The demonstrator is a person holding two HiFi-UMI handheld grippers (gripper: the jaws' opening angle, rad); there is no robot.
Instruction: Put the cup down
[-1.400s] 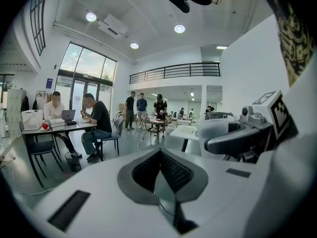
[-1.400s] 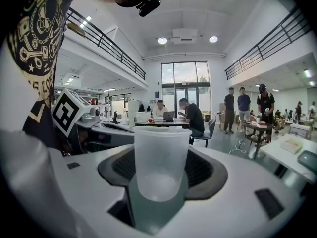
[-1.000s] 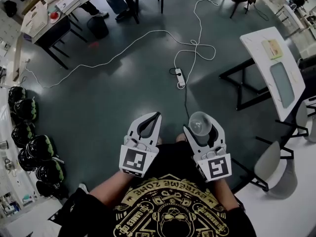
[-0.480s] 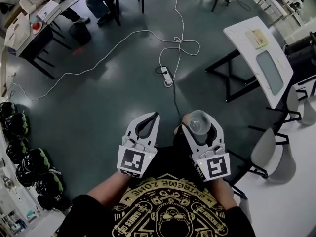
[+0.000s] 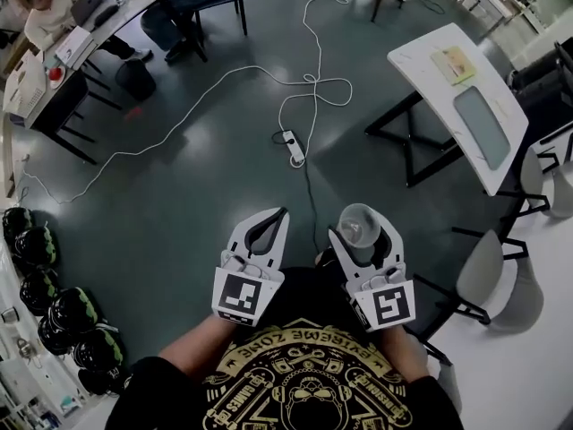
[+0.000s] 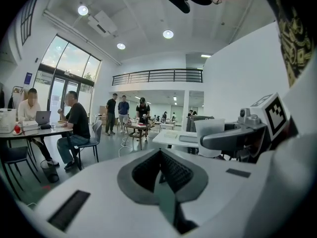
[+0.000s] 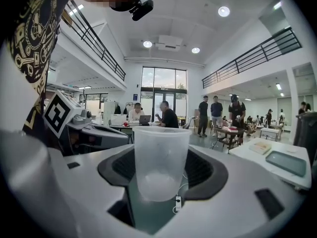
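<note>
Left gripper (image 5: 279, 215): jaws pressed together, nothing in them. Right gripper (image 5: 361, 238) clamps a clear cup (image 5: 358, 224) upright in the air, above the dark green floor (image 5: 179, 195). Farther out are a power strip (image 5: 294, 148) and a white table (image 5: 421, 61). Only the gripper views show windows (image 7: 163, 90), a balcony rail (image 6: 158, 76) and standing people (image 7: 217, 114).

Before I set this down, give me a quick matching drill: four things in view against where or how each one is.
Things:
1. cup
2. left gripper
3. power strip
4. helmets

States or places:
a. lying on the floor, cable attached
b. jaws together, nothing between them
c. clamped between the jaws of the right gripper
d. lined up at the head view's left edge

Pairs: 1-c, 2-b, 3-a, 4-d
</note>
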